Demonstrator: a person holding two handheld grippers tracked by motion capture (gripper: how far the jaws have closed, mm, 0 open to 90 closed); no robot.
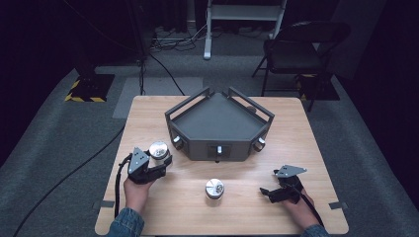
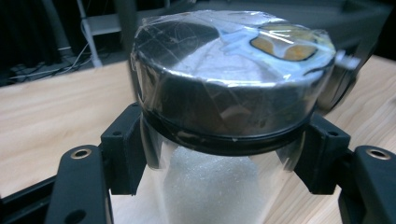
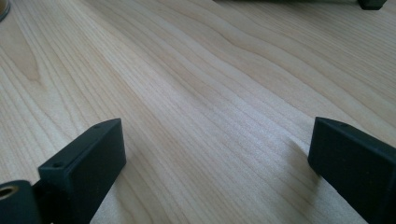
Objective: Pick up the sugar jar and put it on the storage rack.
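High view: the left hand-held gripper [image 1: 159,157] is clamped on a clear jar [image 1: 158,149] with a shiny metal lid, near the worktop's [image 1: 148,118] left side, just beside the grey tray [image 1: 217,123]. A second jar [image 1: 214,188] stands mid-worktop. The right hand-held gripper [image 1: 267,191] rests with jaws wide apart, holding nothing.

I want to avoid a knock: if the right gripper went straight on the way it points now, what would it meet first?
Probably the jar standing on the table. In the high view the right gripper, jaws open, points left across bare wood toward it, though its exact line is hard to judge.
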